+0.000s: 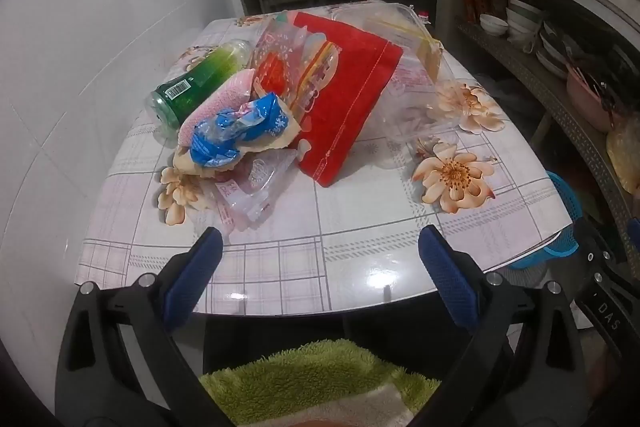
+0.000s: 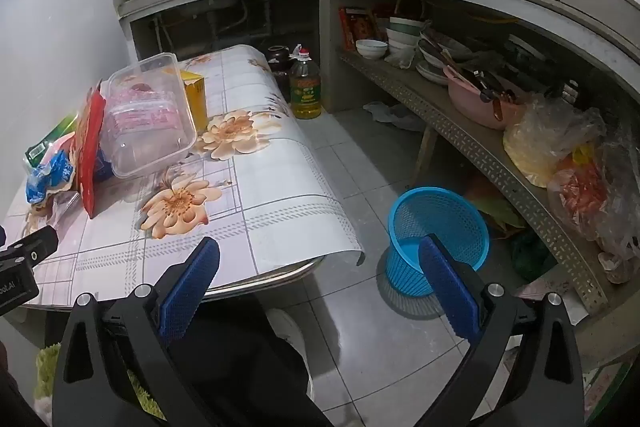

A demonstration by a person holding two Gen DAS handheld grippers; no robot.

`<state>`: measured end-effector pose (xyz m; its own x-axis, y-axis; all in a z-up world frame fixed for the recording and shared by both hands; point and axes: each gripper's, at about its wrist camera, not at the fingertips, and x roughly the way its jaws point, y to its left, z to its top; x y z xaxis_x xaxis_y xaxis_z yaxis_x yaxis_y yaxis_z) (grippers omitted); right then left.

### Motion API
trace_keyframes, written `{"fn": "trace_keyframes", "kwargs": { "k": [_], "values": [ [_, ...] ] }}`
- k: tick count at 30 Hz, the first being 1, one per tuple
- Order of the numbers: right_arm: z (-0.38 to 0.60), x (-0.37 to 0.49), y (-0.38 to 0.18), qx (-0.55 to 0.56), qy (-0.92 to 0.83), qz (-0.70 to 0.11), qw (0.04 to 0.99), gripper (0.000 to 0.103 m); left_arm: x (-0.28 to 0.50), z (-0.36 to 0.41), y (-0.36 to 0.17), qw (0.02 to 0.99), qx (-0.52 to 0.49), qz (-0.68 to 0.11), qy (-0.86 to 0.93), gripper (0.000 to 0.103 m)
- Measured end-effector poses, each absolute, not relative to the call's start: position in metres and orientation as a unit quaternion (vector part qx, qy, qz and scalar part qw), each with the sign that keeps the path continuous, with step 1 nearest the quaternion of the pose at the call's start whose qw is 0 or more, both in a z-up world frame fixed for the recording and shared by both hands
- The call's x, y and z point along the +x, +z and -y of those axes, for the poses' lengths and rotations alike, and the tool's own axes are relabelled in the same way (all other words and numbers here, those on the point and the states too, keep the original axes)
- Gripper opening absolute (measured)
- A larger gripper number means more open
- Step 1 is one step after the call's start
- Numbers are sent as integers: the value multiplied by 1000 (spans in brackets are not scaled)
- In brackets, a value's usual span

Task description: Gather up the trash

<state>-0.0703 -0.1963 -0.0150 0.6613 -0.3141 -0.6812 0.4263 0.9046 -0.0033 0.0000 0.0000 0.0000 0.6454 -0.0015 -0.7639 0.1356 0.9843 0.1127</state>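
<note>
- Table (image 1: 360, 227): I see a rounded-corner top under a glossy plaid cloth printed with peach flowers; my right wrist view alone shows the cloth curling off the near corner above the tiled floor.
- Blue basket (image 2: 438, 233): round perforated plastic, standing open on the floor just beside the table corner. My right view shows it whole — the left view catches only a sliver past the table edge.
- Clear plastic tray (image 2: 150, 115): a rigid rectangular tub, tilted on its side against the red bag, with a pink-printed wrapper visible through its wall.
- Red bag (image 1: 352, 95): flat and stitched along one edge, propped upright at the middle of the trash heap; edge-on in my right view.
- Green bottle (image 1: 196, 83): translucent, barcoded, lying on its side at the heap's left, far better seen from my left wrist.
- Blue wrapper (image 1: 240, 131): crumpled glossy film resting on a pink mesh-textured piece and a beige scrap, in front of the bottle.
- Yellow box (image 2: 194, 95): small carton behind the tray.
- Left gripper (image 1: 320, 251): blue ribbed pads spread wide over the table's near edge, nothing between them, short of the heap.
- Right gripper (image 2: 320, 267): pads likewise spread and empty — one over the table corner, one over the basket.
</note>
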Motion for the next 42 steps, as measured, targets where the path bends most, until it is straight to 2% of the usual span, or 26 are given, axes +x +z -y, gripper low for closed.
{"fn": "trace_keyframes", "kwargs": {
  "k": [42],
  "values": [
    [198, -71, -15, 81, -205, -356, 908, 97, -1, 2, -6, 901, 76, -425, -40, 94]
  ]
}}
